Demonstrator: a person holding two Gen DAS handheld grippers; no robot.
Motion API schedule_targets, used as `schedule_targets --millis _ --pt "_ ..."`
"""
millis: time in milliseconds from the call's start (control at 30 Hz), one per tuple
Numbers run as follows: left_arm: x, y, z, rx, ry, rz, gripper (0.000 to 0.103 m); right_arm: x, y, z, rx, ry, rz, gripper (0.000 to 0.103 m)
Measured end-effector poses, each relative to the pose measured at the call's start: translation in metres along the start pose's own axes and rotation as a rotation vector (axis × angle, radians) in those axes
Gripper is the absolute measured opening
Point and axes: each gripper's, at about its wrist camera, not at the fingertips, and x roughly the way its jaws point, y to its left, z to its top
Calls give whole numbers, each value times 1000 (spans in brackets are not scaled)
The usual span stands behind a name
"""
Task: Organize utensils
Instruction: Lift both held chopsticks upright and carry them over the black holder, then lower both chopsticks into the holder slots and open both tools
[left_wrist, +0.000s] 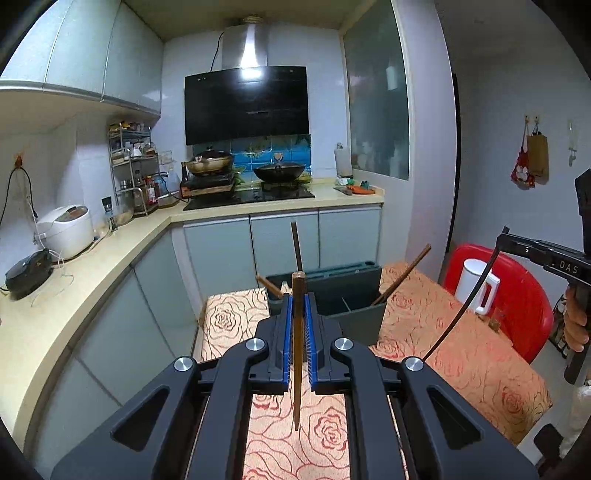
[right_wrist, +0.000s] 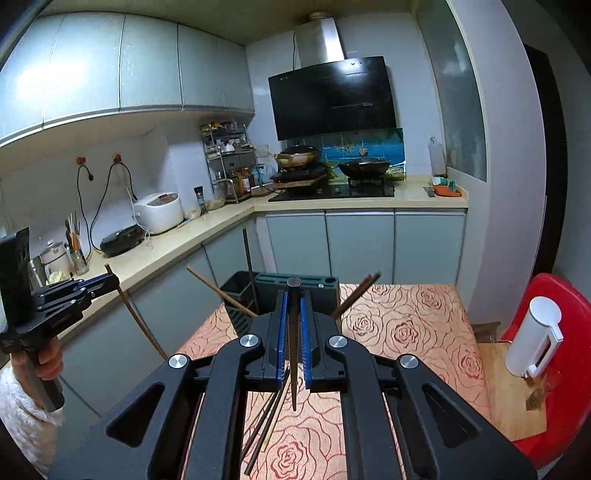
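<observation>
Kitchen, as I saw it: white tiled walls (right_wrist: 177, 155); grey wall cabinets (right_wrist: 147, 62); beige L-shaped counter (right_wrist: 229, 216); black range hood (left_wrist: 246, 105) over the hob (left_wrist: 251, 197); frosted window (left_wrist: 378, 99); rose-patterned tablecloth (right_wrist: 406, 325); red chair (left_wrist: 517, 295)

free: tablecloth (right_wrist: 406, 325) right of holder (right_wrist: 295, 286) | blocked: leaning chopsticks (right_wrist: 218, 290)
</observation>
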Motion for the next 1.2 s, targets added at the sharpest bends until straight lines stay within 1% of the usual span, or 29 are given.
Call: schedule_targets --millis 167,367,567,800,1000,1200 --pt "0 -1 22 10 -24 0 6 1 -3 22 -5 -23 -11 8" --pt "7 -8 56 13 -55 2 6 9 -4 46 0 -45 -11 8" --pt "26 -18 91 14 -91 5 6 23 -3 64 -12 -65 -30 8" --pt "55 -24 118 -18 -125 -21 6 49 -5 77 -36 -61 -72 8" --pt "88 -32 128 -28 -134 -19 6 74 -11 84 -23 -69 -66 8" --pt "124 -36 118 -50 -97 -40 6 98 -15 81 -18 -55 -69 8"
